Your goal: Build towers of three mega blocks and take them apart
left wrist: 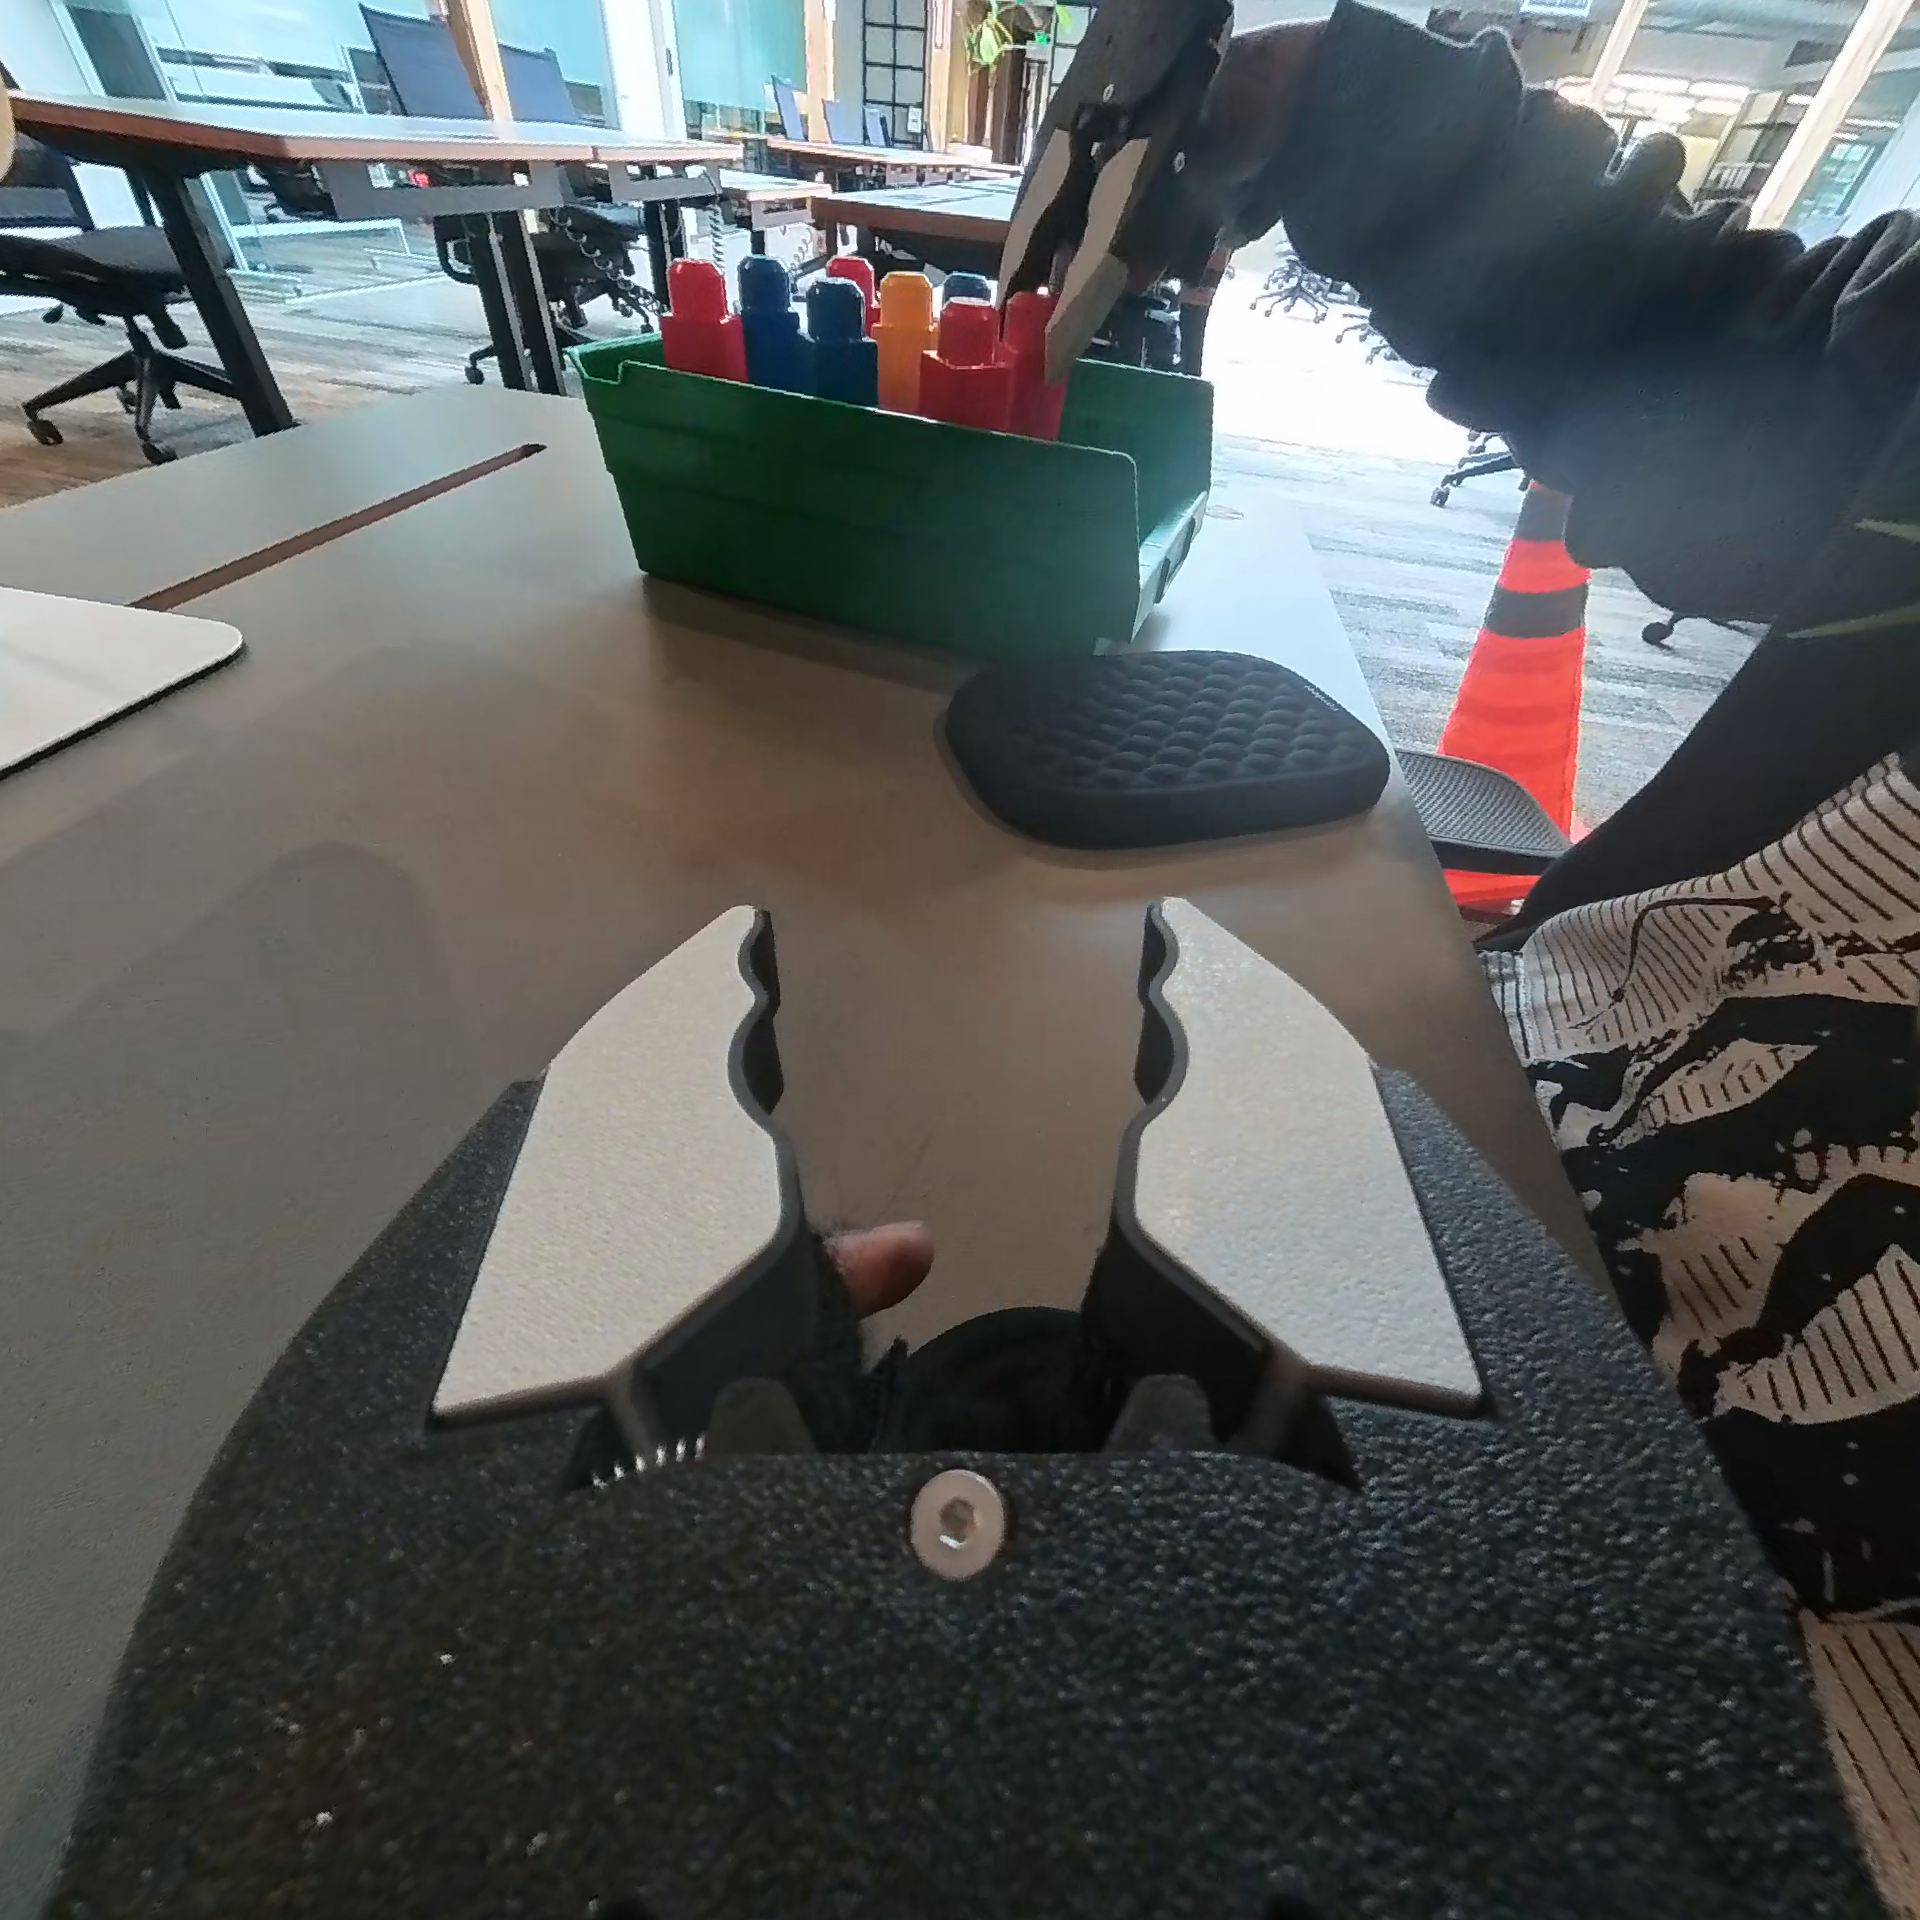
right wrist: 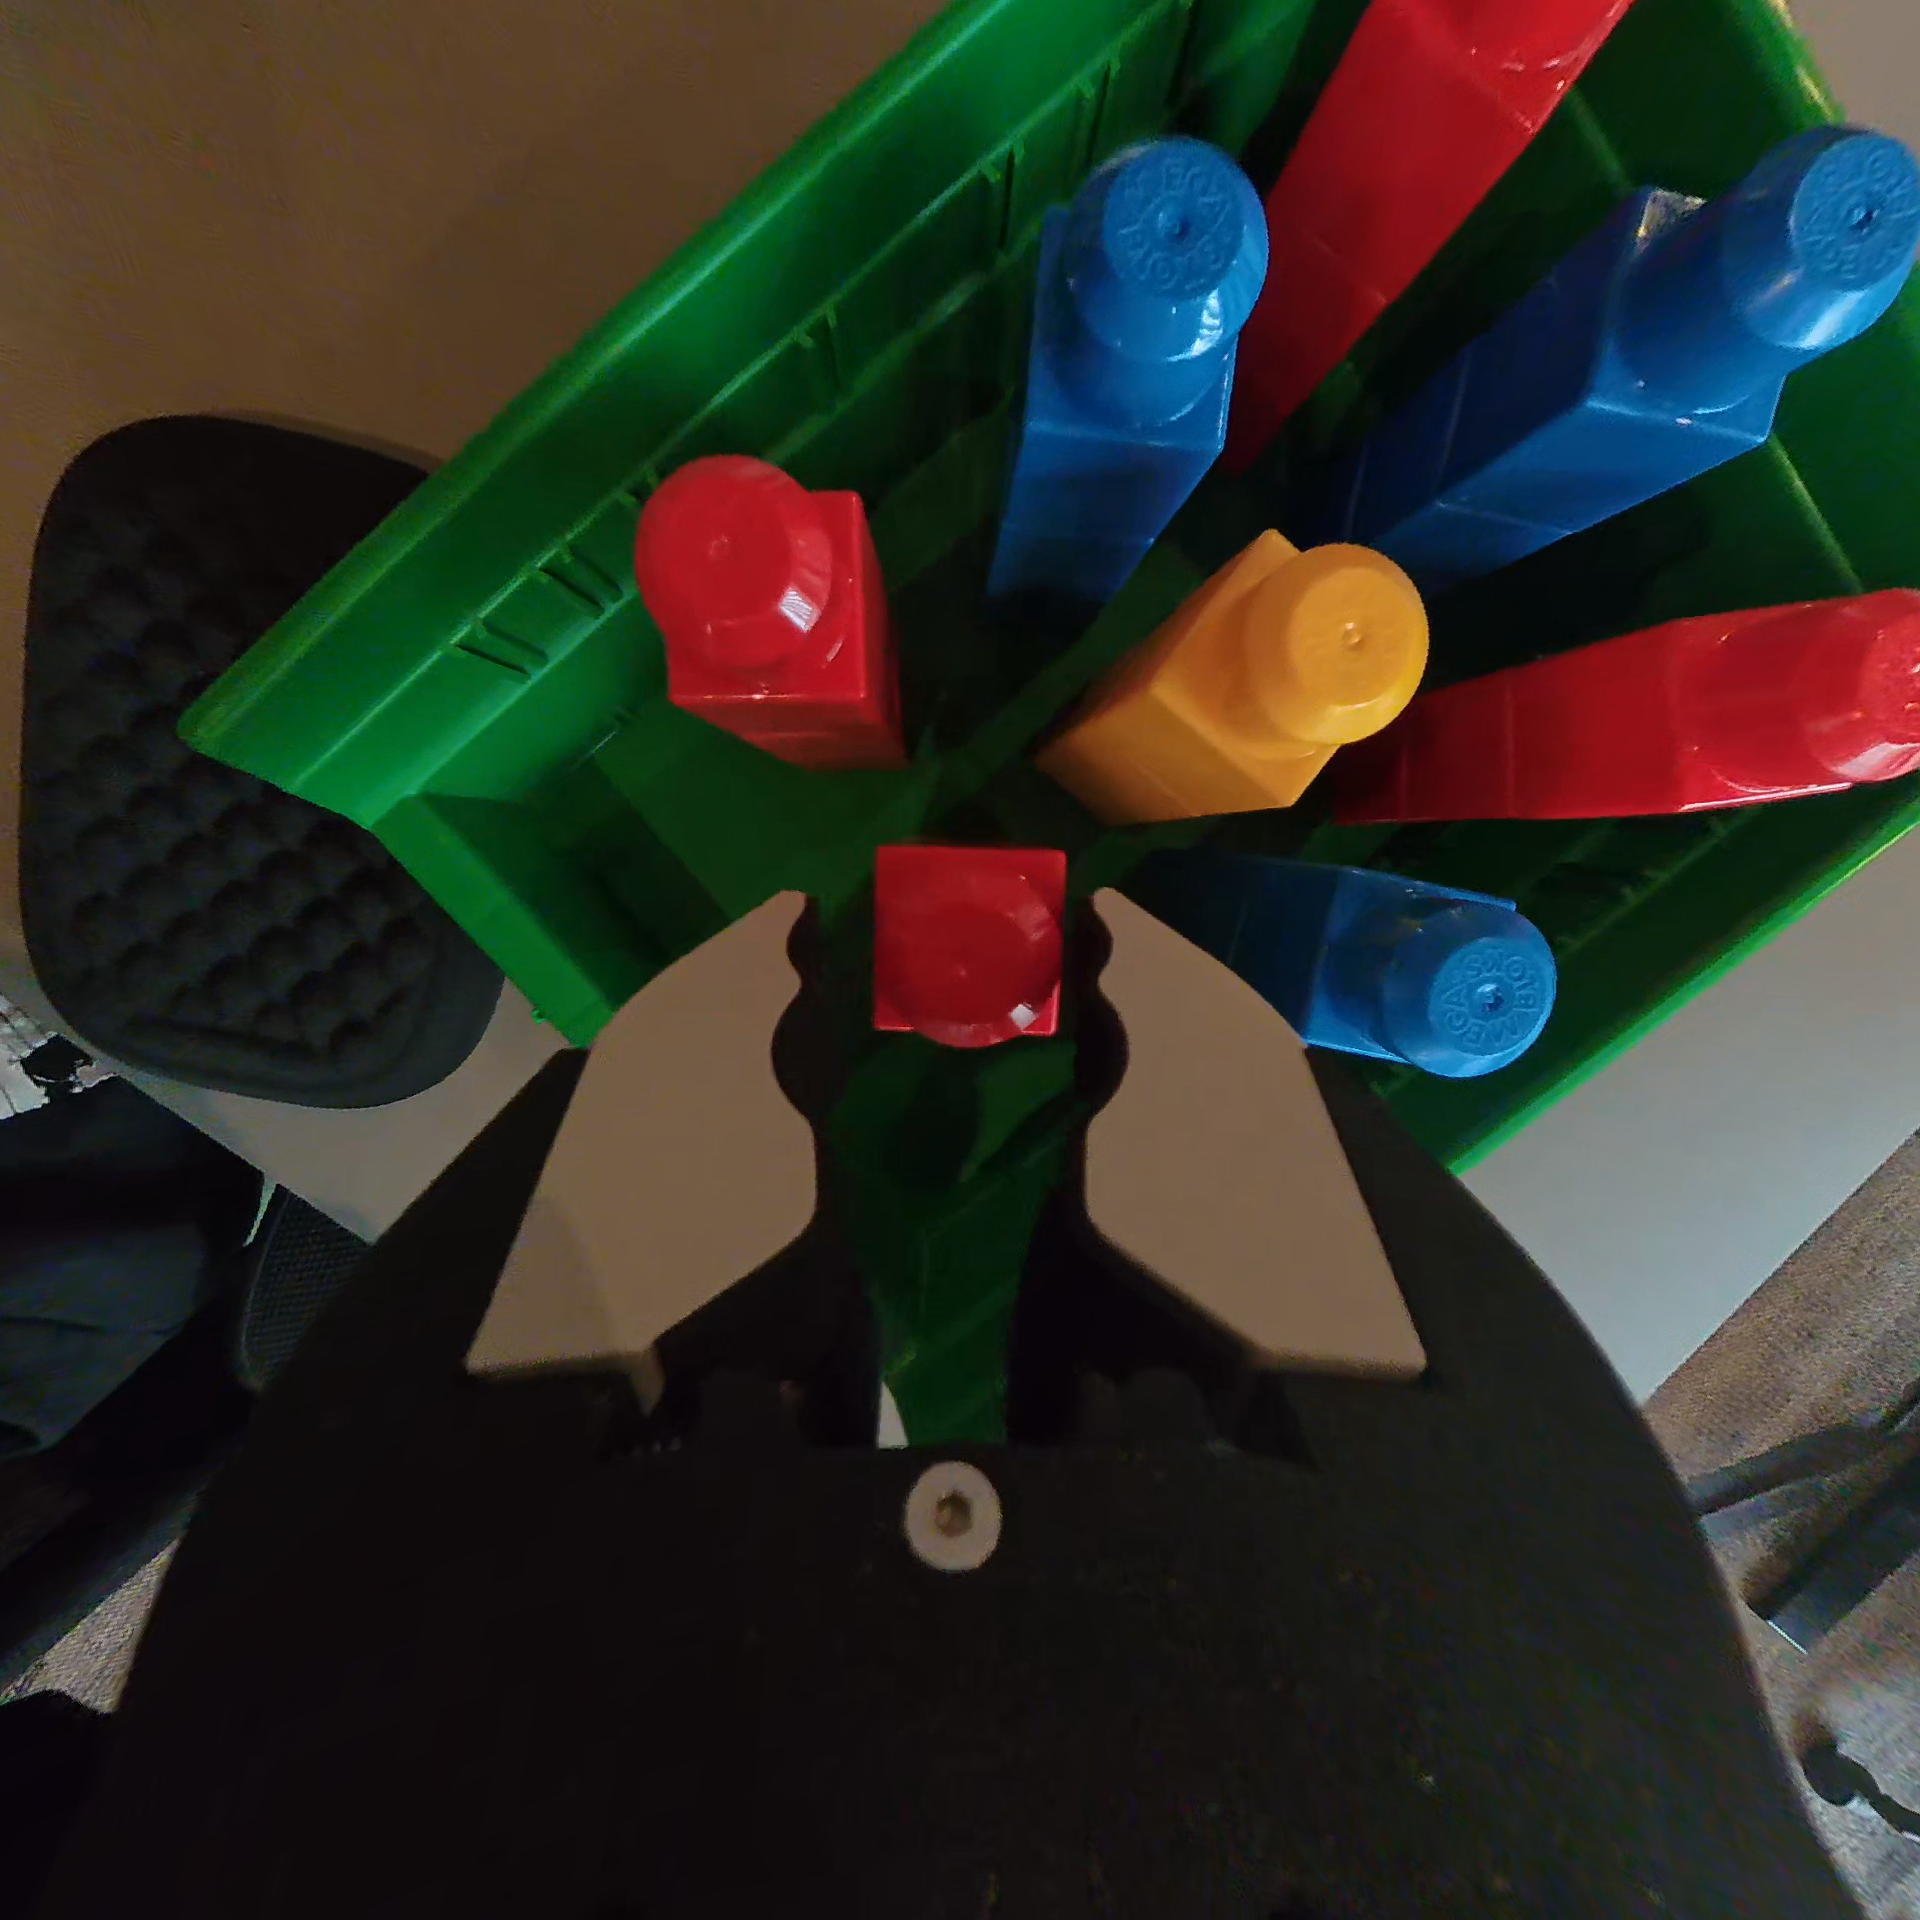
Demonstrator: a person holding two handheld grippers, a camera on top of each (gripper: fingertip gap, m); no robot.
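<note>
**Right claw over red tower in bin**

Towers of mega blocks stand upright in the green bin (right wrist: 436,665), which sits toward the far right corner of the worktop (left wrist: 416,831). The red tower (right wrist: 968,940) nearest the bin's open end sits between the fingers of the right gripper (right wrist: 951,945), which points straight down over it. The jaws bracket the top block closely; whether the pads actually touch or squeeze it I cannot tell. Judgement: lining up to lift this tower out for taking apart.

Neighbours: another red tower (right wrist: 769,613), yellow tower (right wrist: 1247,675), blue towers (right wrist: 1132,353) further in, all standing apart, presumably so a claw can reach each one.

Left gripper (left wrist: 956,997) hovers low over bare worktop near the near edge, jaws wide apart, nothing in them; likely waiting to take the other end.

Black textured pad (left wrist: 1164,743) lies just beside the bin at the worktop's right edge.

Left wrist view alone shows tower heights and the right gripper's steep angle; right wrist view alone shows the tower sitting centred between the fingers.
</note>
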